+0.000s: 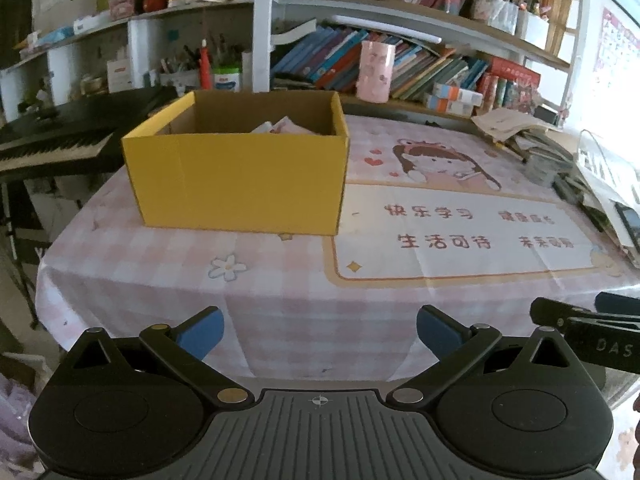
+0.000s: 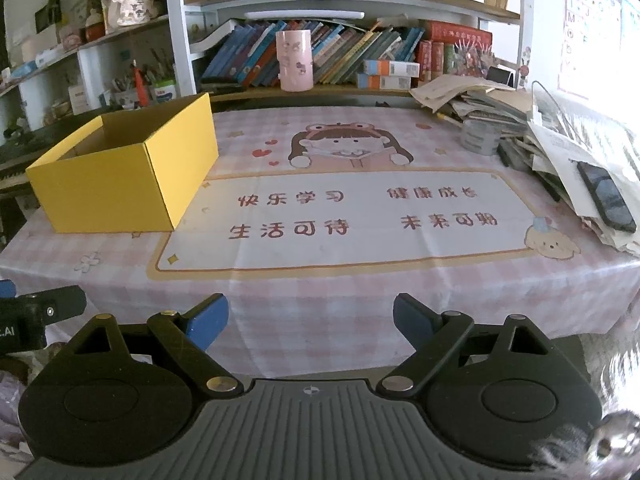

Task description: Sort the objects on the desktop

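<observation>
We saw a yellow cardboard box (image 1: pixel 240 184), open at the top, with some pale, pinkish items lying inside against its far wall. It stood ahead and slightly left of the left hand-held gripper (image 1: pixel 320 332), and ahead and well left of the right hand-held gripper (image 2: pixel 311 318). Both had their blue pads spread wide, holding and touching nothing, hanging just short of the tabletop's (image 2: pixel 320 292) near edge. The tabletop wore a pink checked cloth printed with a cartoon girl (image 2: pixel 348 148) and red characters. Right of the right hand-held gripper lay a heap of papers (image 2: pixel 480 104) with a phone (image 2: pixel 606 196) on it. Beyond stood shelves of books (image 2: pixel 352 52) and a pink cup (image 2: pixel 295 60); a keyboard (image 1: pixel 52 148) stood far left.
</observation>
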`<state>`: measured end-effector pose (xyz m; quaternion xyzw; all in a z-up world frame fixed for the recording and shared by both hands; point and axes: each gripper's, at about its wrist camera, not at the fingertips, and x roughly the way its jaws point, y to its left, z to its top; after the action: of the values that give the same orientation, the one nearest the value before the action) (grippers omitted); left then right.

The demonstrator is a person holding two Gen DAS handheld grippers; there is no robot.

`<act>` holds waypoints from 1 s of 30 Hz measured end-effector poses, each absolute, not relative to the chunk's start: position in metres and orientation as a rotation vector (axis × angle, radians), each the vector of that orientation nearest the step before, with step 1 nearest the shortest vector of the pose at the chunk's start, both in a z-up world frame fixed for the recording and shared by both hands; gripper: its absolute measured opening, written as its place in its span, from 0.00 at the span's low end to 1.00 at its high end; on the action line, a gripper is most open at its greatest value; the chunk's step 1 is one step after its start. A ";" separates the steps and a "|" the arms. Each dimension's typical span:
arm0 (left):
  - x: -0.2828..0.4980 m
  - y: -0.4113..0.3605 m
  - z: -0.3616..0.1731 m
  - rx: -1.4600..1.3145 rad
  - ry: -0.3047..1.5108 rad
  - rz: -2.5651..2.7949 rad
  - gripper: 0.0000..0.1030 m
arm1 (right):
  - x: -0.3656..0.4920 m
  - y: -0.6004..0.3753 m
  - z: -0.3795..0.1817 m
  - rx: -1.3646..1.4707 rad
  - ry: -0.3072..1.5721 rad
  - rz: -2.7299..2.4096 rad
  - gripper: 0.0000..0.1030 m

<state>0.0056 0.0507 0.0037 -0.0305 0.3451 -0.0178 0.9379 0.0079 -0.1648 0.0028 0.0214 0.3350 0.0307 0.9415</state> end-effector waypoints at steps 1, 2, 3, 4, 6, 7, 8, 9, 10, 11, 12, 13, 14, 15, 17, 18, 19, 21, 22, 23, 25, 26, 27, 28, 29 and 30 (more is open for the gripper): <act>0.005 0.049 0.004 -0.059 0.702 -0.043 1.00 | 0.007 -0.166 0.003 0.047 0.685 0.061 0.86; 0.004 0.047 0.005 -0.054 0.698 -0.050 1.00 | 0.006 -0.167 0.002 0.050 0.686 0.059 0.86; 0.004 0.046 0.006 -0.052 0.694 -0.055 1.00 | 0.006 -0.168 0.002 0.053 0.687 0.055 0.86; 0.004 0.045 0.007 -0.051 0.691 -0.057 1.00 | 0.005 -0.170 0.001 0.056 0.688 0.053 0.86; 0.004 0.043 0.008 -0.047 0.682 -0.057 1.00 | 0.003 -0.171 0.001 0.058 0.690 0.048 0.86; 0.005 0.042 0.008 -0.044 0.681 -0.056 1.00 | 0.002 -0.172 0.001 0.059 0.690 0.046 0.86; 0.006 0.041 0.009 -0.042 0.683 -0.056 1.00 | 0.001 -0.173 0.001 0.059 0.689 0.044 0.86; 0.006 0.040 0.008 -0.040 0.686 -0.056 1.00 | 0.001 -0.173 0.001 0.059 0.689 0.041 0.86; 0.006 0.040 0.008 -0.038 0.691 -0.059 1.00 | 0.000 -0.175 0.001 0.060 0.688 0.039 0.86; 0.006 0.040 0.008 -0.035 0.695 -0.061 1.00 | -0.001 -0.175 0.001 0.060 0.687 0.037 0.86; 0.006 0.039 0.008 -0.033 0.700 -0.063 1.00 | -0.001 -0.176 0.002 0.059 0.687 0.036 0.86; 0.006 0.039 0.008 -0.032 0.704 -0.065 1.00 | -0.002 -0.176 0.002 0.058 0.686 0.037 0.86; 0.006 0.039 0.008 -0.031 0.708 -0.065 1.00 | -0.002 -0.176 0.002 0.057 0.686 0.037 0.86; 0.006 0.038 0.008 -0.029 0.710 -0.066 1.00 | -0.002 -0.176 0.002 0.058 0.686 0.038 0.86; 0.007 0.036 0.008 -0.026 0.711 -0.071 1.00 | -0.003 -0.176 0.002 0.057 0.686 0.037 0.86; 0.007 0.035 0.009 -0.023 0.708 -0.073 1.00 | -0.003 -0.177 0.002 0.057 0.686 0.036 0.86; 0.007 0.033 0.009 -0.020 0.705 -0.076 1.00 | -0.004 -0.178 0.002 0.058 0.688 0.033 0.86; 0.006 0.031 0.010 -0.014 0.697 -0.083 1.00 | -0.005 -0.180 0.002 0.059 0.689 0.028 0.86; 0.005 0.030 0.010 -0.013 0.690 -0.083 1.00 | -0.005 -0.181 0.003 0.059 0.690 0.026 0.86; 0.004 0.029 0.011 -0.013 0.678 -0.079 1.00 | -0.005 -0.182 0.003 0.058 0.690 0.024 0.86; 0.001 0.029 0.013 -0.021 0.657 -0.087 1.00 | -0.005 -0.182 0.003 0.055 0.690 0.021 0.86; 0.001 0.029 0.014 -0.028 0.652 -0.101 1.00 | -0.005 -0.182 0.004 0.053 0.689 0.020 0.86; 0.001 0.029 0.014 -0.032 0.650 -0.109 1.00 | -0.006 -0.182 0.004 0.051 0.688 0.019 0.86; 0.001 0.028 0.014 -0.030 0.651 -0.106 1.00 | -0.006 -0.182 0.004 0.050 0.688 0.019 0.86; 0.002 0.028 0.014 -0.025 0.654 -0.100 1.00 | -0.006 -0.182 0.003 0.049 0.688 0.018 0.86; 0.003 0.027 0.014 -0.022 0.660 -0.095 1.00 | -0.006 -0.182 0.003 0.049 0.687 0.018 0.86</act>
<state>0.0035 0.0272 0.0137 -0.0108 0.3240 -0.0464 0.9449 -0.0059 -0.1819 0.0035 0.0239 0.3369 0.0090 0.9412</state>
